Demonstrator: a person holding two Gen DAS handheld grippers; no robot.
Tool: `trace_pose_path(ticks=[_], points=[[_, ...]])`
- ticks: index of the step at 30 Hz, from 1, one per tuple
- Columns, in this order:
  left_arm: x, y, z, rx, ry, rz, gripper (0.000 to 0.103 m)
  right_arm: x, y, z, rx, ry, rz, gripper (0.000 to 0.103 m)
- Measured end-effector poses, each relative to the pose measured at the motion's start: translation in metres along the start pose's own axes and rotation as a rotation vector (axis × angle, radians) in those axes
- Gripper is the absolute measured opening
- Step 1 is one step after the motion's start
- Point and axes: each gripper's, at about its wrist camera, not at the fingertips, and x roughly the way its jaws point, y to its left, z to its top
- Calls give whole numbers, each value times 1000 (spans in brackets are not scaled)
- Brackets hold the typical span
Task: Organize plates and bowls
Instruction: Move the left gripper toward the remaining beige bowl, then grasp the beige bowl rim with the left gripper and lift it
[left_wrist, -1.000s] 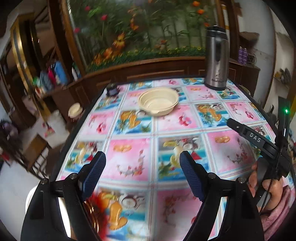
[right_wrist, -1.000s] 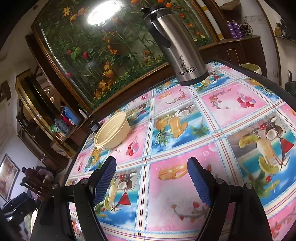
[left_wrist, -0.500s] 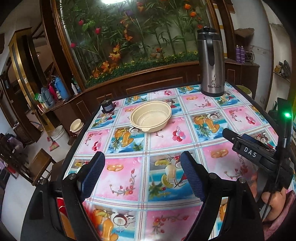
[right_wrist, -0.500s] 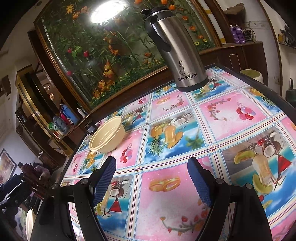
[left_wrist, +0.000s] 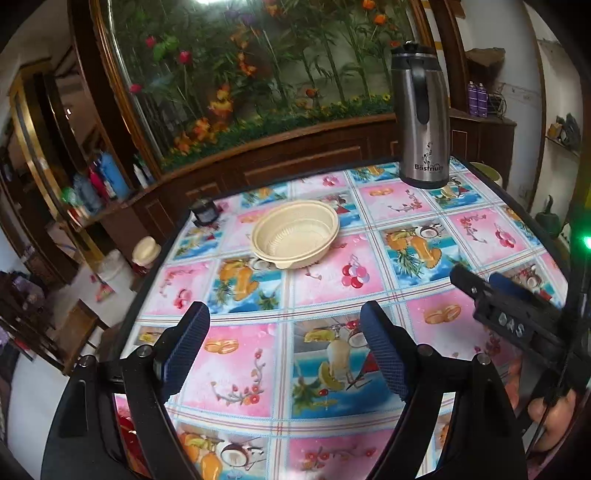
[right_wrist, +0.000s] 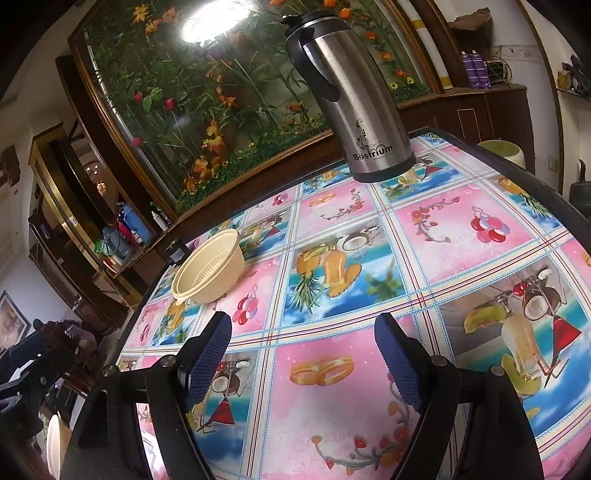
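Meanwhile, the left tongs (left_wrist: 284, 350) were drawn back, wide and empty, from the cream round plastic bowl (left_wrist: 295, 233); the right tongs (right_wrist: 303, 356) were kept wide, nothing yet grasped.

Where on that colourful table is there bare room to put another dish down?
The wide stretch of tablecloth between the cream bowl, the steel flask and the near edge is bare. The far left corner is tighter, with a small dark jar beside the bowl.

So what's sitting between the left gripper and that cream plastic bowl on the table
Nothing: in the left wrist view, only bare fruit-patterned tablecloth lies between the open left gripper and the cream plastic bowl.
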Motion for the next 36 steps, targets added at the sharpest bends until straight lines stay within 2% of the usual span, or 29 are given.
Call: trace_pose_path(ticks=[2,6,7,10,12,16,19,21,22,24,25,26,29,33,36], points=[[17,10,12,-41,41,-33,84,1,-1,0,7,6,2,82],[77,44,49,-156,184,-59,84,2,-6,1,38,10,13,82],[98,55,58,-191,237,-53,84,3,-8,2,54,12,15,82],[142,75,72,-268,324,-21,84,3,-17,4,106,18,29,82],[168,81,75,-307,374,-8,84,3,-22,5,133,18,35,82],[211,74,71,-347,477,-34,84,4,-29,7,174,26,39,82],[227,67,66,-376,502,-51,84,6,-33,6,199,37,45,82],[232,60,66,-359,509,-71,84,6,-33,6,202,35,44,82],[234,55,66,-325,511,-53,81,5,-33,6,200,34,40,82],[236,48,62,-276,531,-30,58,5,-32,5,199,32,35,82],[240,47,60,-267,549,-43,36,5,-33,6,201,32,35,82],[239,47,57,-265,565,-50,26,5,-33,5,202,33,36,82],[228,47,49,-246,582,-46,17,4,-32,6,200,26,34,82],[195,34,28,-136,591,-87,15,3,-32,7,209,35,77,82],[174,23,9,-76,614,-120,15,7,-30,7,227,87,185,82]])
